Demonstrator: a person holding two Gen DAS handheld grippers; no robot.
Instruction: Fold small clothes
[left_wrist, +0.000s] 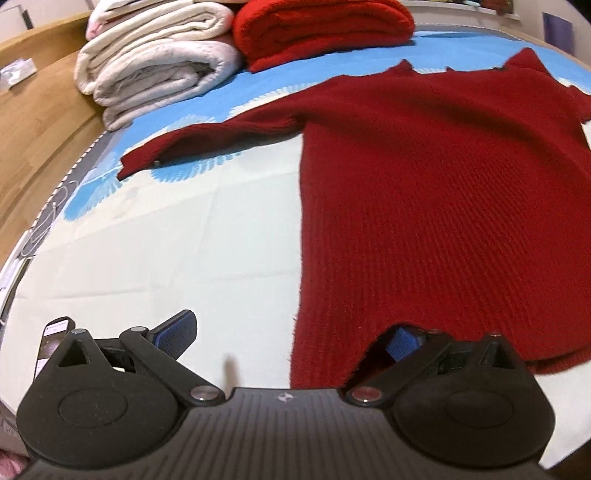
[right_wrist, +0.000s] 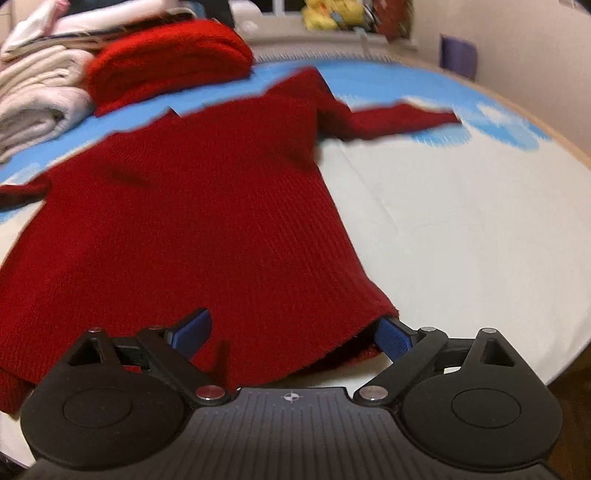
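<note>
A dark red knitted sweater (left_wrist: 424, 192) lies flat on the bed, sleeves spread out; it also shows in the right wrist view (right_wrist: 192, 214). My left gripper (left_wrist: 291, 338) is open at the sweater's bottom left corner, with its right finger tucked under the hem and its left finger over the bare sheet. My right gripper (right_wrist: 291, 334) is open at the bottom right corner, with the hem draped between its fingers and its right finger under the fabric edge.
A white and blue sheet (left_wrist: 166, 240) covers the bed. Folded white blankets (left_wrist: 155, 62) and a folded bright red blanket (left_wrist: 321, 29) are stacked at the far left. A wooden bed frame (left_wrist: 33, 110) runs along the left side.
</note>
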